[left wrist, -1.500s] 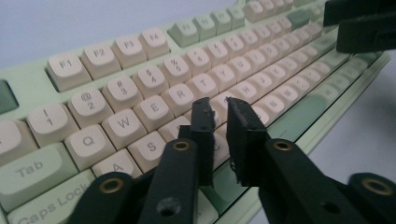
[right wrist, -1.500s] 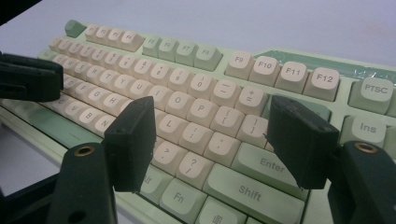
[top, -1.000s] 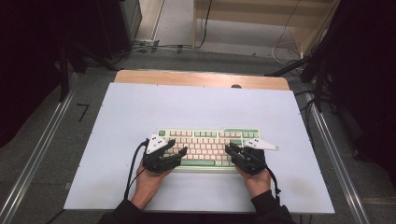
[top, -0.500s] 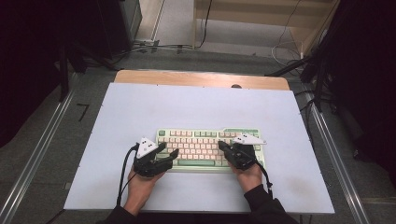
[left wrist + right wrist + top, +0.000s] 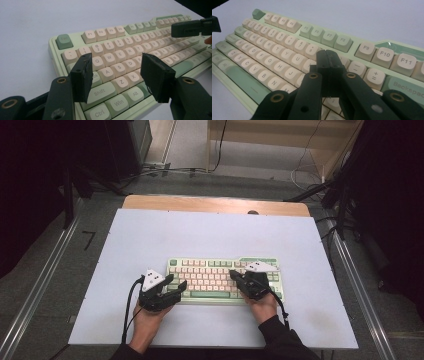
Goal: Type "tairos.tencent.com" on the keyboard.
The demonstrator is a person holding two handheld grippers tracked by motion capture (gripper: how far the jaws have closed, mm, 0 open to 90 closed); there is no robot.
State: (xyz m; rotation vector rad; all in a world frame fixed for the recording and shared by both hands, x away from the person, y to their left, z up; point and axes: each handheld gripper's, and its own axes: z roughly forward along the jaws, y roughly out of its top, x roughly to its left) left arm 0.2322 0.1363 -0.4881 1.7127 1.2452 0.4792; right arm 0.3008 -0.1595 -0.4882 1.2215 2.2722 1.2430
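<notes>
Now keyboard under both tongs: left tongs spread, right tongs pressed together.

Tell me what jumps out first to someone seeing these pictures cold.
The mint-green keyboard with cream keys, lying on the near middle of the white table. Next, the two black grippers over it: the left gripper at its left end, jaws apart above the Shift and Z keys, and the right gripper over its right half, jaws pressed together above the number row.

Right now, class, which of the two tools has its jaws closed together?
The right tool, over the keyboard on its right half. Its jaws meet with no gap, while the left tool, at the keyboard's left end, stands wide open.
</notes>
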